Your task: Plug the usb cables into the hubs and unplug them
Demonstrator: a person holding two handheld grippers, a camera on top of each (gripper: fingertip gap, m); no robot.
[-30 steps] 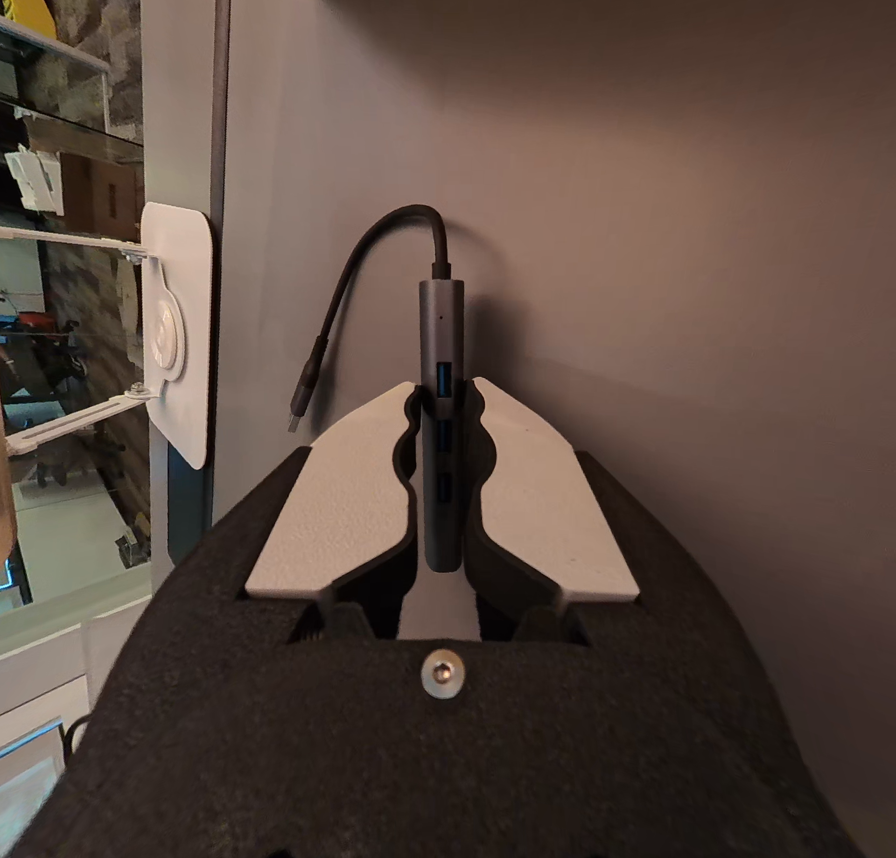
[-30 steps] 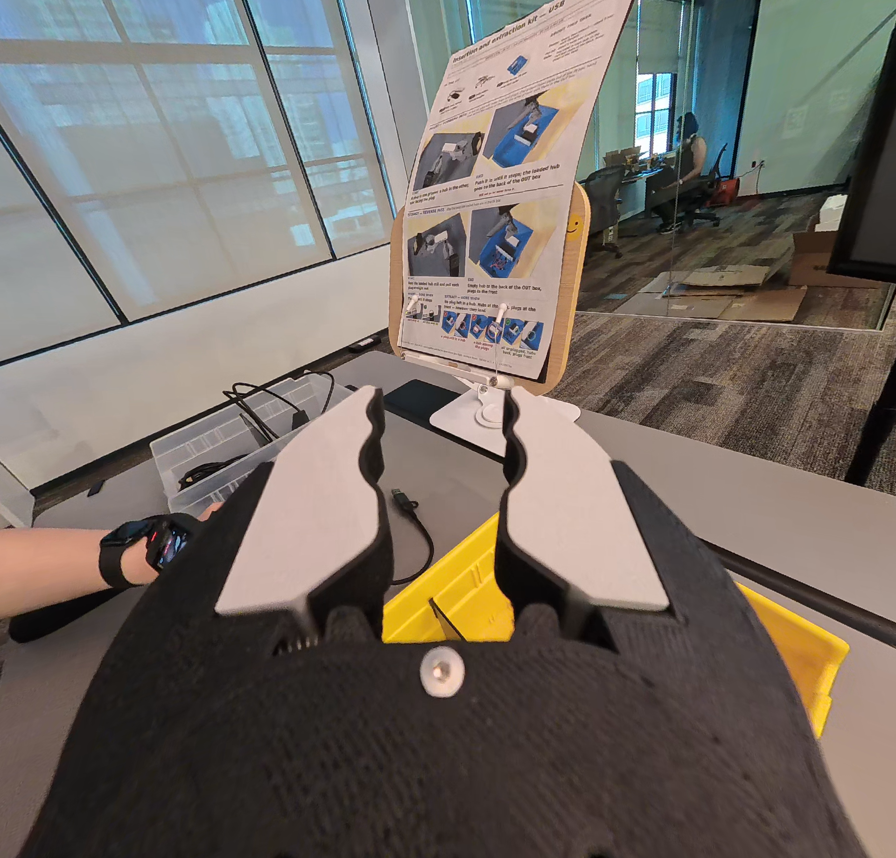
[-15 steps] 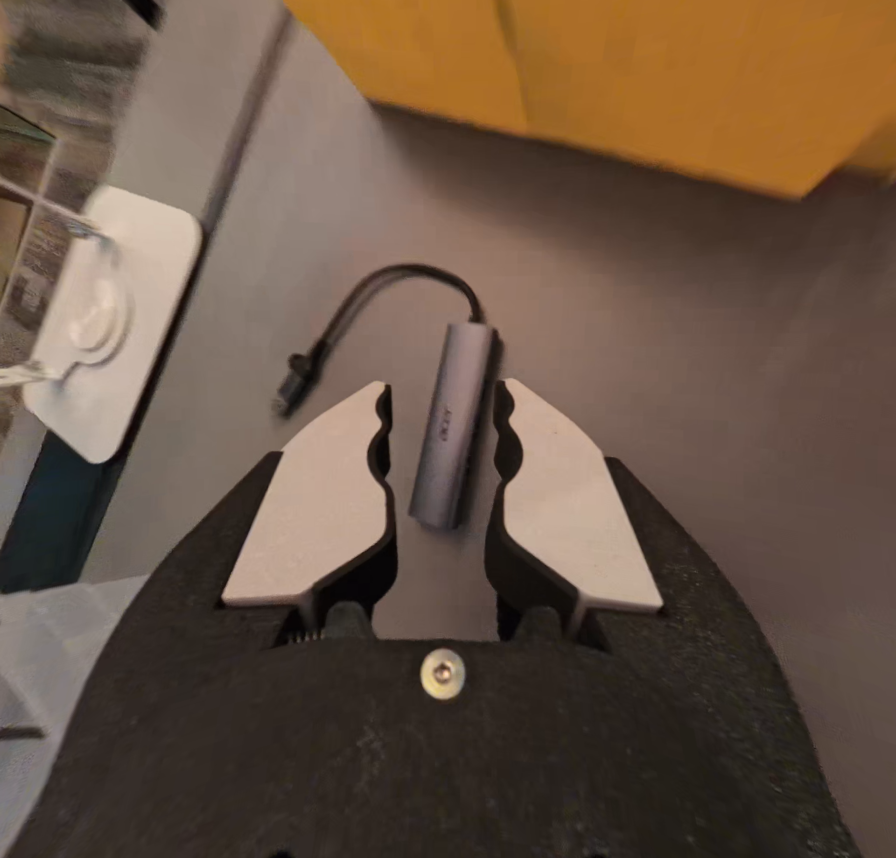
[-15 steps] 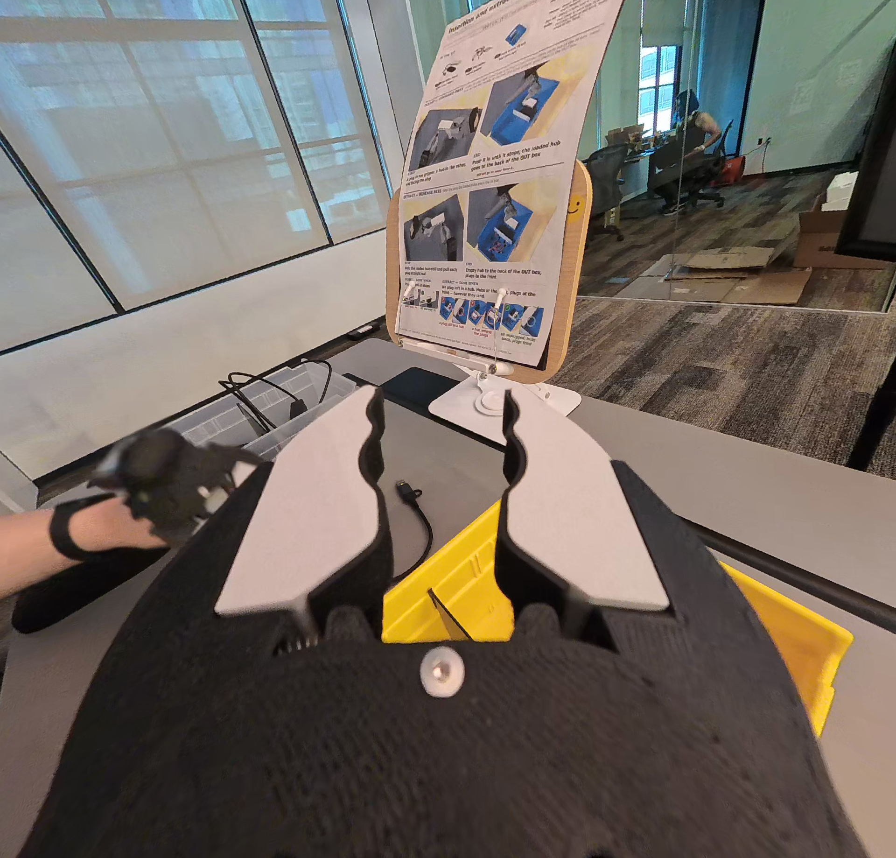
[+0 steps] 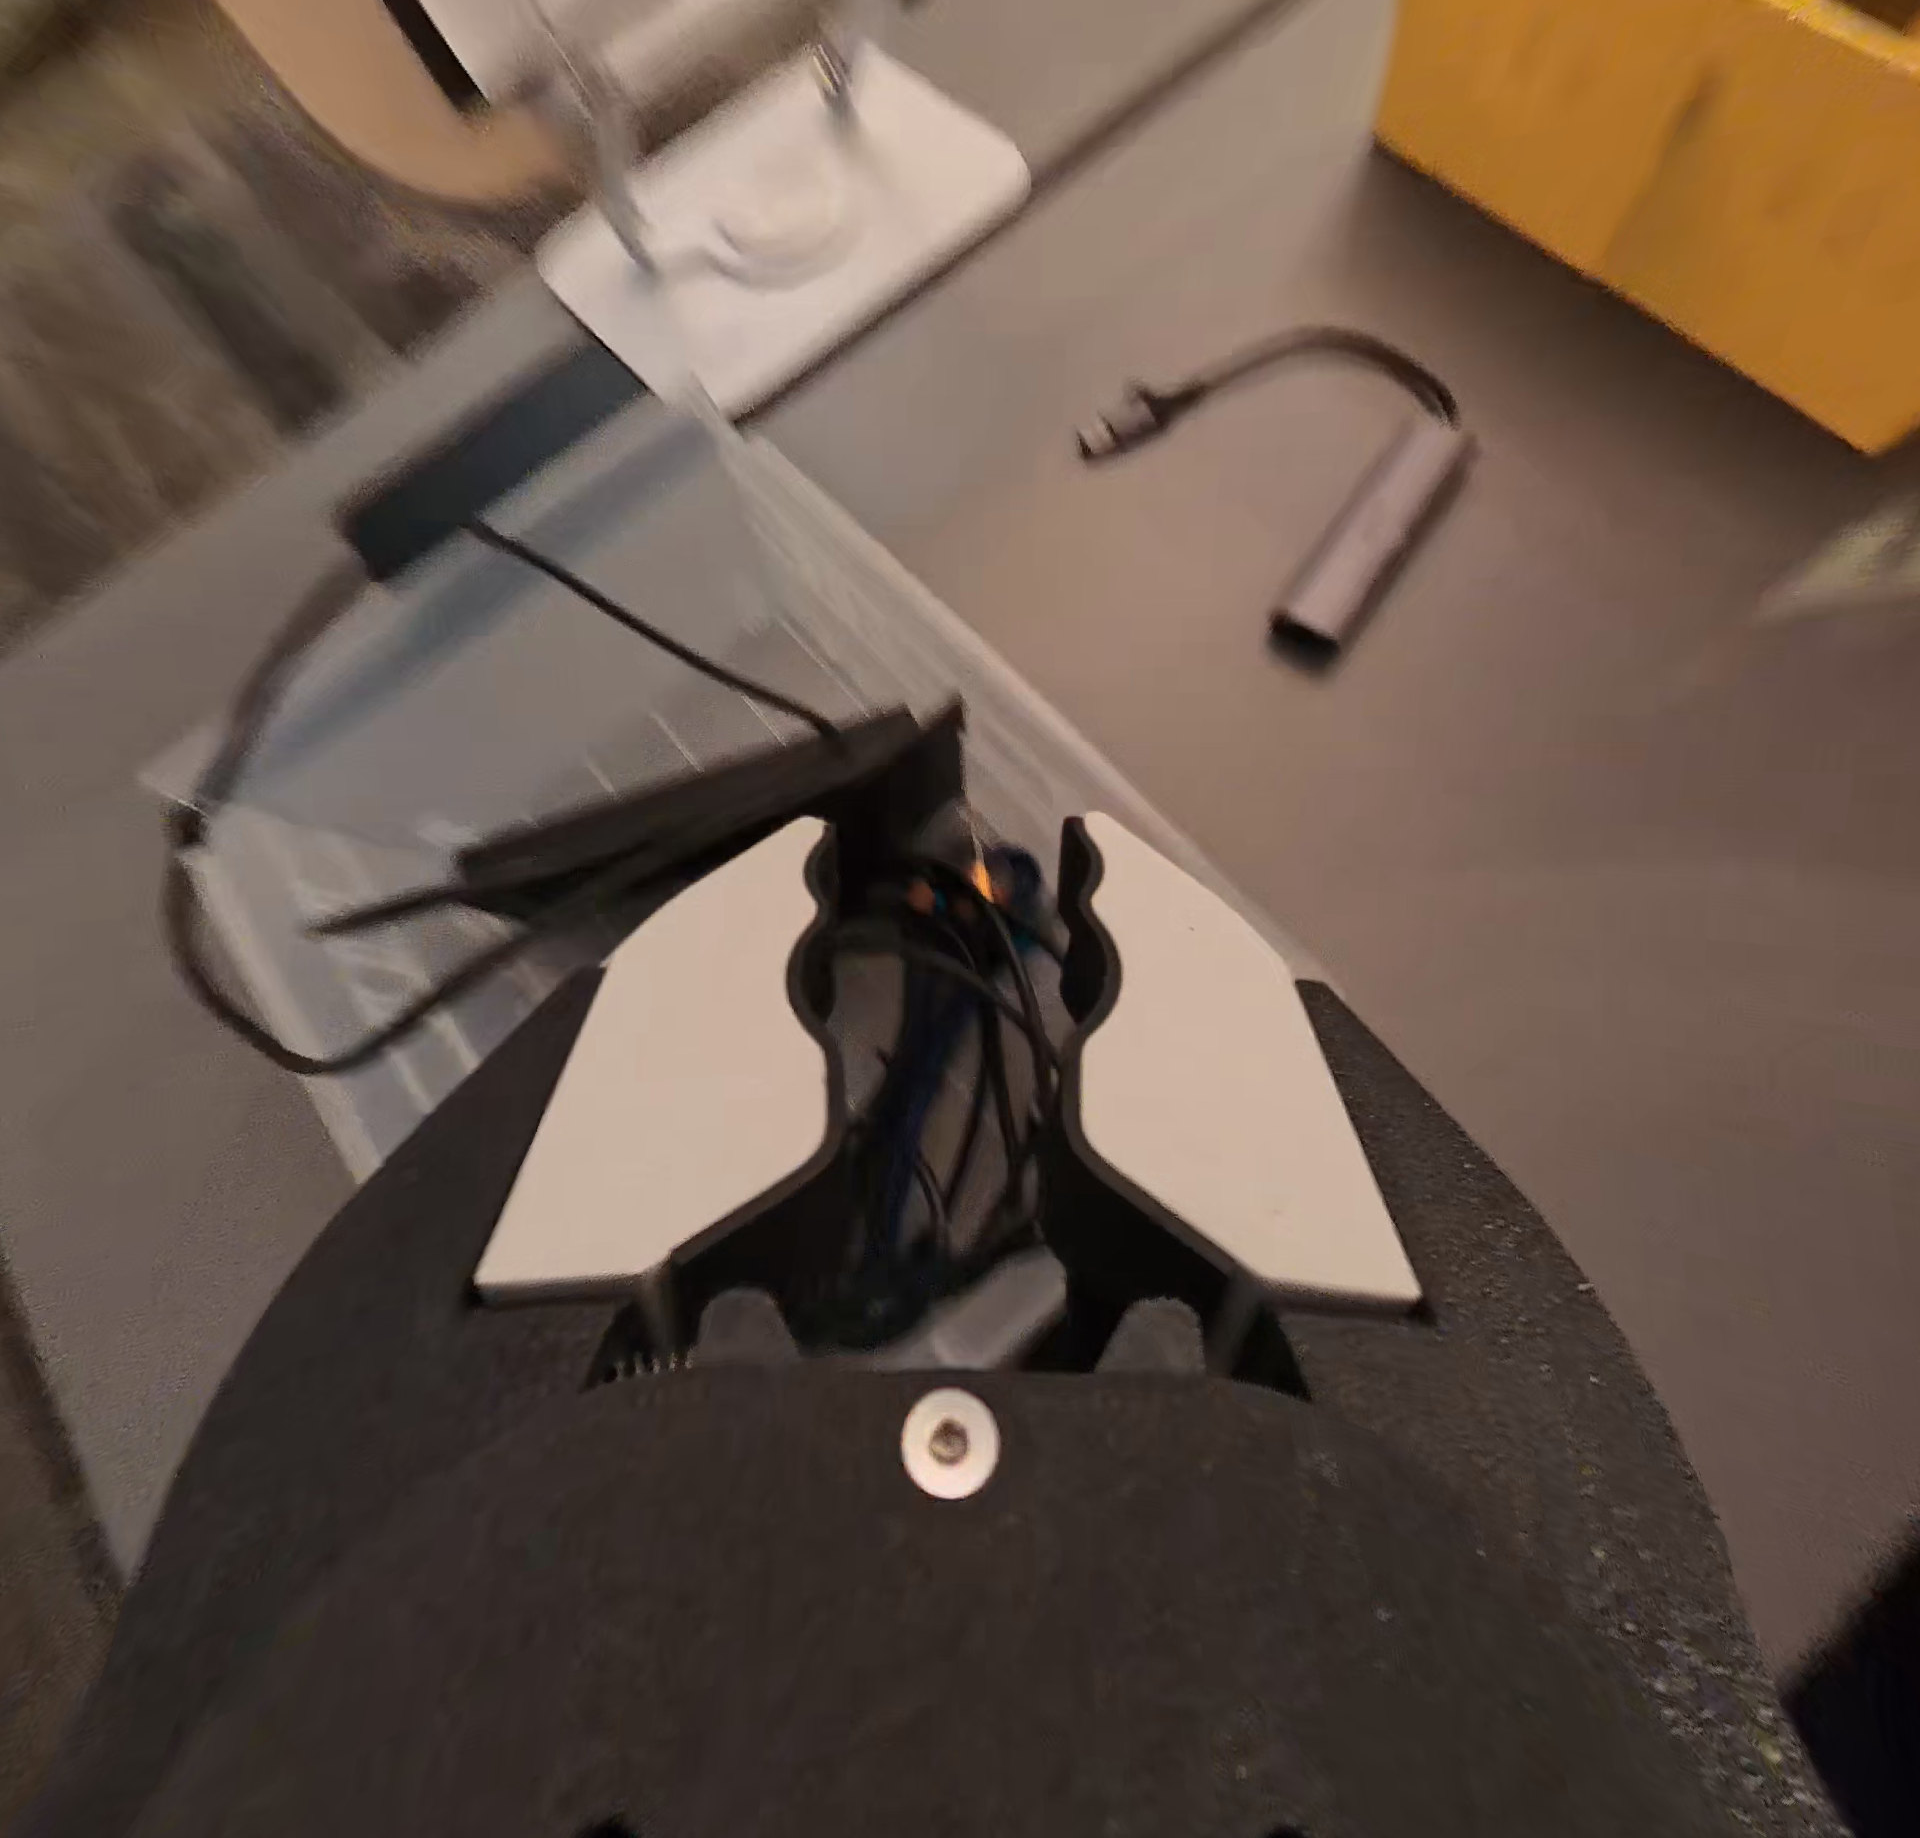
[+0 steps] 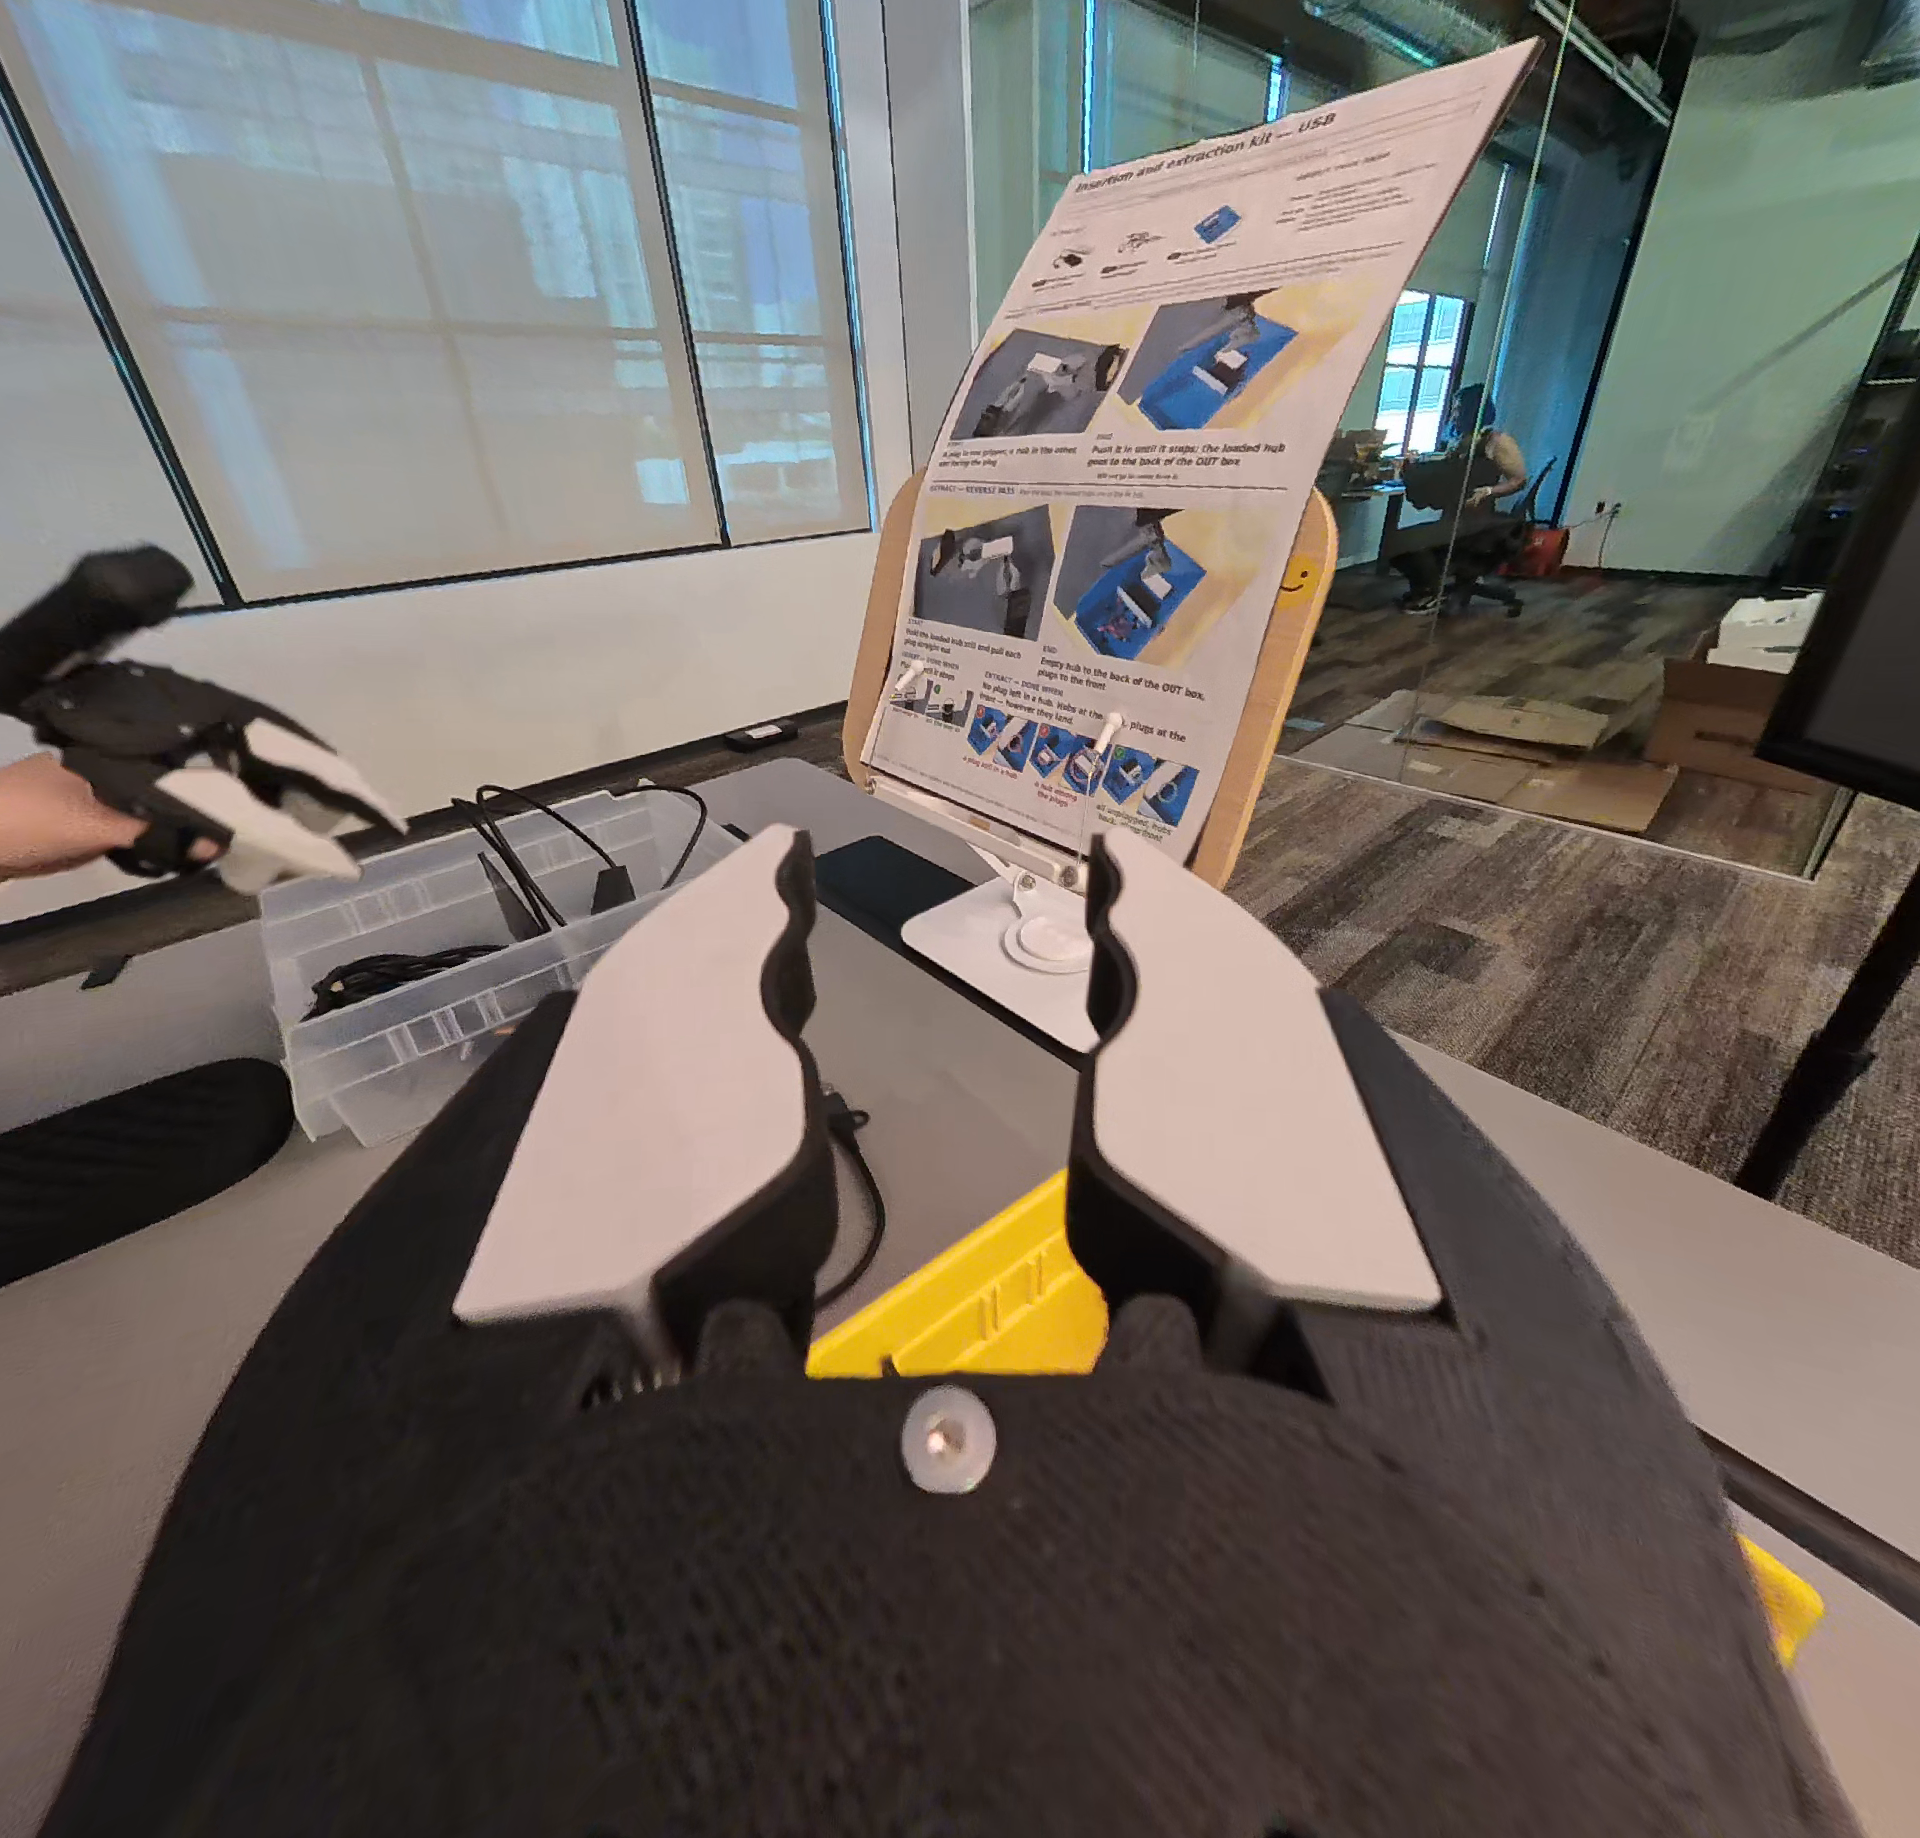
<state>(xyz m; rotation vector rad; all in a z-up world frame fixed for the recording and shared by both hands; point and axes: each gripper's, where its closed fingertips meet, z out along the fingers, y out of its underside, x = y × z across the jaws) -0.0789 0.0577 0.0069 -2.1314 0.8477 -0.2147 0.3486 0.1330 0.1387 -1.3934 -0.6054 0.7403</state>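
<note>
- The left gripper (image 5: pixel 945 843) hangs over the clear plastic bin (image 6: pixel 436 957) with its jaws spread wide and nothing between them; the left wrist view is smeared with motion blur.
- Below the gap of its fingers lies a tangle of black and blue usb cables (image 5: pixel 935 1061) inside that bin, with a few orange and blue plug ends near the fingertips. I cannot tell whether the gripper touches them.
- More black cable (image 5: pixel 270 967) loops over the bin's near wall and out onto the grey surface (image 5: pixel 1351 957).
- The grey usb hub (image 5: pixel 1371 541) lies flat on the surface, well apart from the left gripper and off to its right; its short black lead curls round and ends in a free plug (image 5: pixel 1117 427) resting on the surface.
- Beyond the hub sits a yellow bin (image 5: pixel 1621 147), near the hub but not touching it.
- The right gripper (image 6: pixel 945 874) is held up above the yellow bin, jaws wide and empty.
- From the right wrist view, a hand (image 6: pixel 52 822) holds the left gripper out at the left, above the clear bin.
- Straight ahead of the right gripper, an instruction sheet (image 6: pixel 1164 458) leans on a wooden board with a white stand (image 6: pixel 1018 947) on the surface.
- Behind it a glass wall shows a person seated at a desk (image 6: pixel 1465 500) in the next room.
</note>
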